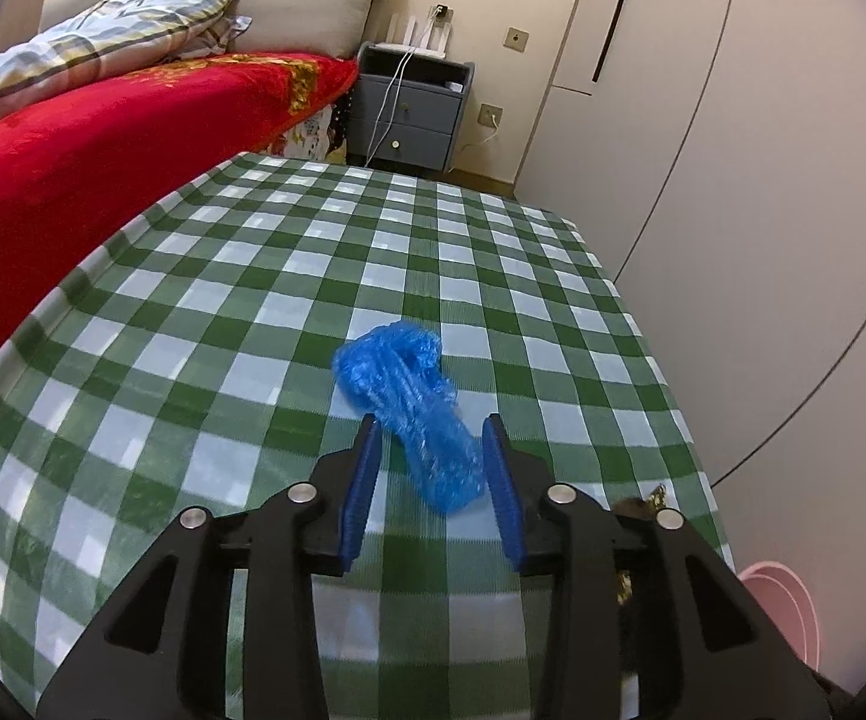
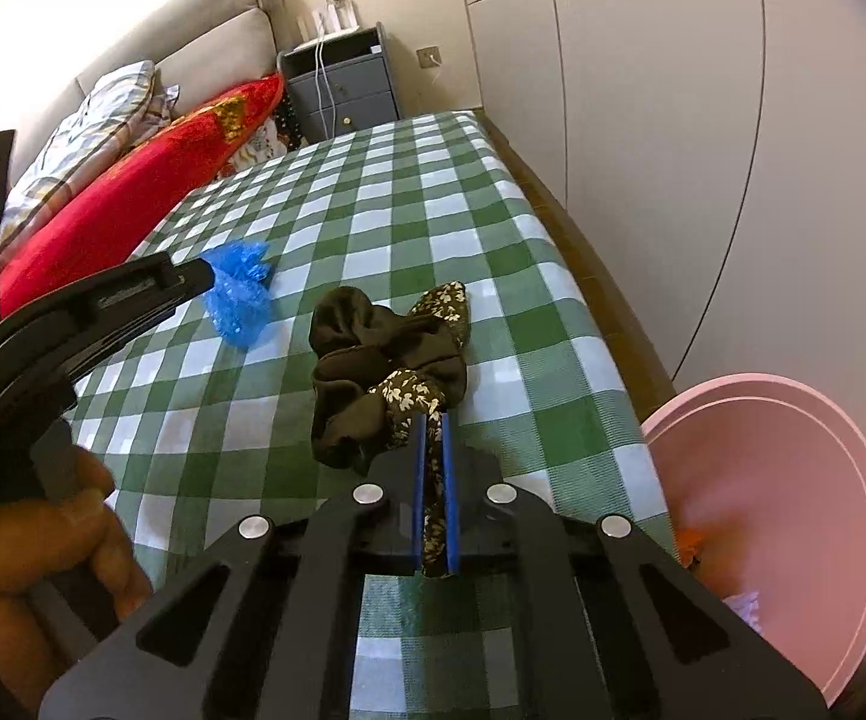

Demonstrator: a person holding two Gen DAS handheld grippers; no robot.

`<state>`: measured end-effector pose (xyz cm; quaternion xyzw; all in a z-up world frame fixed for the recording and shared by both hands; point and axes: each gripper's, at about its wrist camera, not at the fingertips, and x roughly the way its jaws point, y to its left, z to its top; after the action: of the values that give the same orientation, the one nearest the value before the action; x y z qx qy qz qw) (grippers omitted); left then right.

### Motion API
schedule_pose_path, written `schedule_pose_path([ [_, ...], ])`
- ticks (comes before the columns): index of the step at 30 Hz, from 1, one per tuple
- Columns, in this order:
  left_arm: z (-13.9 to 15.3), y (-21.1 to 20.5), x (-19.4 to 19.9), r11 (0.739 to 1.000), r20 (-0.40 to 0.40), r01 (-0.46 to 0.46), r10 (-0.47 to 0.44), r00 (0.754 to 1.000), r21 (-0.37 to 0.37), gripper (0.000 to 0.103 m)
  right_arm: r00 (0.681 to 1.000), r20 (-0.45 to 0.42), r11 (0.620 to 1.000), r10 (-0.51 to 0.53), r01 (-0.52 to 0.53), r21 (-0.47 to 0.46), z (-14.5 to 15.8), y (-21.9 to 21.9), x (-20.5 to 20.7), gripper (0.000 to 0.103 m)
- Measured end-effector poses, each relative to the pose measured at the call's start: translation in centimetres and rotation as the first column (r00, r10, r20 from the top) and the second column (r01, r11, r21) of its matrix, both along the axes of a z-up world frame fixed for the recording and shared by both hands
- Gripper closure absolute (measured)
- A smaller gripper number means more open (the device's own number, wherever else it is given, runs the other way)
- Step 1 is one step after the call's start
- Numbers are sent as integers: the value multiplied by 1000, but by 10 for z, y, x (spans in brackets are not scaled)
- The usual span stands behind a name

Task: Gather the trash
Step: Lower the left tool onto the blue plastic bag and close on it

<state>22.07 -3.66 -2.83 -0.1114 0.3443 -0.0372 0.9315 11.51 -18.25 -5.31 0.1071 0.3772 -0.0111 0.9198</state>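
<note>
From the left wrist, the left tool [image 1: 431,433] stands spread, its blue pads on either side of a crumpled blue plastic bag [image 1: 409,402] lying on the green-checked cloth [image 1: 193,312]; whether either pad touches the plastic is hard to make out. The tool's black frame hides the near cloth, and only a sliver of the pink bin [image 1: 784,606] shows at the lower right. A red blanket [image 1: 91,132] borders the cloth on the left, a grey nightstand [image 1: 412,114] beyond. From the right wrist, the right tool [image 2: 433,420] is pressed together, pinching a dark floral cloth scrap [image 2: 397,354] whose tail runs between the pads. The bag [image 2: 238,291] lies further left, partly hidden by the left tool [image 2: 196,282]. A hand [image 2: 31,546] blurs the lower left. The bin [image 2: 793,516] is cut off at the right edge; something orange inside is unclear.
</note>
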Motion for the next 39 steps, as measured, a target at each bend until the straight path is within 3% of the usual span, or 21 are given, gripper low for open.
schedule_pose_path([
  [10,-7,-7,17,1000,-32,3,-3,999,8,69,1000,2,1000,-6,6,23,-3,-1,7,98],
  [11,-8,-7,17,1000,-35,5,-5,999,8,73,1000,4,1000,-4,4,22,-2,-1,7,98],
  [13,-8,-6,18,1000,-37,15,-15,999,-1,92,1000,10,1000,-2,1,19,0,-1,6,98],
  [15,-5,-5,15,1000,-28,20,-20,999,-2,100,1000,20,1000,1,-1,16,3,0,4,98],
  [18,2,-3,9,1000,-10,23,-23,1000,3,103,999,44,1000,5,-5,10,12,0,1,99],
  [25,19,8,-17,999,22,40,-41,999,27,103,993,115,1000,21,-19,-17,43,1,-13,99],
  [30,20,23,-39,999,11,28,-28,1000,-19,103,990,141,1000,20,-17,-24,58,-2,-33,99],
  [35,16,11,-49,999,14,46,-46,999,-5,102,991,130,999,12,-8,-32,56,-8,-47,99],
  [38,13,2,-47,998,9,62,-63,998,23,94,993,120,1000,-1,3,-15,51,-10,-45,99],
  [39,12,1,-45,997,9,65,-65,998,30,85,993,121,1000,0,2,-19,50,-9,-42,99],
])
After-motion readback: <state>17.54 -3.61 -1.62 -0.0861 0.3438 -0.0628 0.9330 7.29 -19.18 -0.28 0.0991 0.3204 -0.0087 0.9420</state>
